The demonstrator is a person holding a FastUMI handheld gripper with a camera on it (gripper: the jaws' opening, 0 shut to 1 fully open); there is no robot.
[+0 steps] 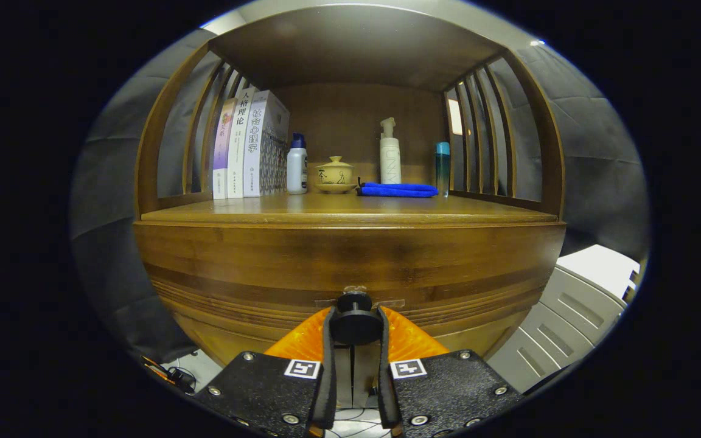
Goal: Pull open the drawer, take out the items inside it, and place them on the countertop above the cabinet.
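Note:
A wooden cabinet stands right in front of me, with its drawer front (pixel 350 258) closed under the countertop (pixel 350 210). A round black knob (pixel 355 319) sticks out of the drawer front. My gripper (pixel 355 325) is shut on that knob, one finger pressing each side of it. The inside of the drawer is hidden.
At the back of the countertop stand three upright books (pixel 247 146), a white bottle with a blue cap (pixel 296 164), a lidded ceramic cup (pixel 334 173), a white pump bottle (pixel 389 155), a teal bottle (pixel 442 164) and a folded blue cloth (pixel 397 190). White furniture (pixel 575 304) is at the right.

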